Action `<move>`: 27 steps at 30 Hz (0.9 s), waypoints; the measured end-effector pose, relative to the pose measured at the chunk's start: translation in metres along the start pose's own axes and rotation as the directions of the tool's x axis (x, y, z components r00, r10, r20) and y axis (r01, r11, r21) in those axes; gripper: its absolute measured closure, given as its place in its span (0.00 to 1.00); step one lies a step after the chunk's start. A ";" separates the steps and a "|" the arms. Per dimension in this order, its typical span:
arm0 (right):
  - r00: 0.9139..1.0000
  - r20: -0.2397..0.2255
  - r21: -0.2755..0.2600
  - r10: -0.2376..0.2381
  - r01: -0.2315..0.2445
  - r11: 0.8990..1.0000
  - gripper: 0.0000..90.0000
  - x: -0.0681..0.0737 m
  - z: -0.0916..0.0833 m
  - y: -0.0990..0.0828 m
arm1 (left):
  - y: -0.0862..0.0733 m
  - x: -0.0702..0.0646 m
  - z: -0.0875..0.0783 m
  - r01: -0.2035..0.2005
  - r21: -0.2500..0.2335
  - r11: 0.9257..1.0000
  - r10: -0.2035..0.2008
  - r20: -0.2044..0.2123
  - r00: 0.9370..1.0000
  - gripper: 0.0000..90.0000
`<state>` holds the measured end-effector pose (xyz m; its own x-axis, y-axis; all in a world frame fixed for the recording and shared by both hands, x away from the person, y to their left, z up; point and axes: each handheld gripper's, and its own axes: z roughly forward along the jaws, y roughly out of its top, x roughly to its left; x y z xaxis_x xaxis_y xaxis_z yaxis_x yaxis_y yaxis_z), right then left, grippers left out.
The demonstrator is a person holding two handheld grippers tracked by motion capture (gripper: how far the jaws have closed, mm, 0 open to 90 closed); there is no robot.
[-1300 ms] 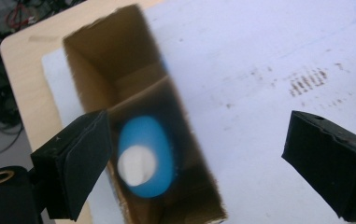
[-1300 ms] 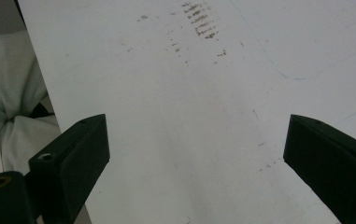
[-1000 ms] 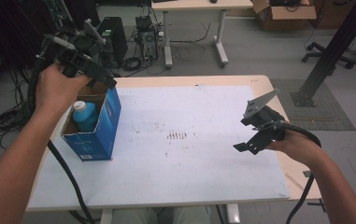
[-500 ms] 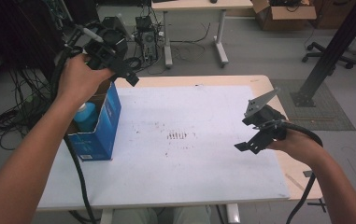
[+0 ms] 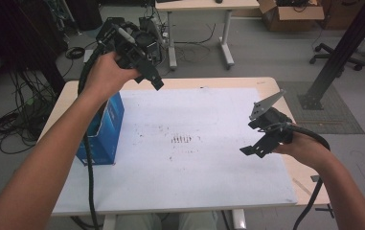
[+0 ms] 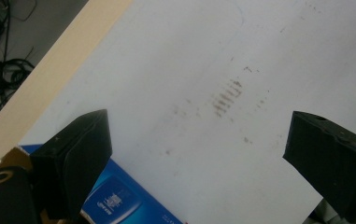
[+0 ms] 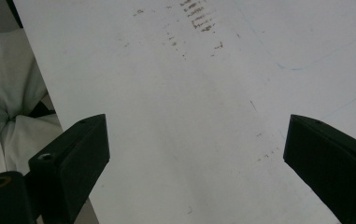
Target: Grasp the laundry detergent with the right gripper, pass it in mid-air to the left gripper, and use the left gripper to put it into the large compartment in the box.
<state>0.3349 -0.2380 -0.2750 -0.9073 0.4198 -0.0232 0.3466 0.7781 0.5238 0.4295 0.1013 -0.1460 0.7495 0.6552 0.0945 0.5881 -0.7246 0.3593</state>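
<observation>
While both grippers hang empty with jaws spread wide, the blue carton (image 5: 104, 132) stands open-topped at the table's (image 5: 209, 191) left edge, below the raised left gripper (image 5: 144, 72). The right gripper (image 5: 261, 139) hovers well apart. The cardboard looks light but crushable; a grasp on one upper wall seems soundest.

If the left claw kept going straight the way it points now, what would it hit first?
Probably the white mat on the table: the left claw, jaws wide apart, aims down at its smudged middle, with the blue box just below that line.
</observation>
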 end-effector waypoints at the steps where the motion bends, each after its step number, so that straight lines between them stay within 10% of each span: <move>1: 1.000 0.000 0.002 0.002 -0.002 1.000 0.08 0.000 0.000 0.000 | 0.002 -0.001 0.001 -0.007 0.000 1.000 0.007 0.003 1.000 0.09; 27: 1.000 0.004 0.008 0.008 -0.009 1.000 0.07 0.004 -0.001 0.004 | 0.031 -0.020 0.030 -0.222 0.002 0.975 0.220 0.119 0.968 0.09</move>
<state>0.3319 -0.2338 -0.2722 -0.9035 0.4280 -0.0218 0.3563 0.7784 0.5168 0.4417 0.0589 -0.1647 0.8915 0.4490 0.0599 0.4074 -0.8526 0.3273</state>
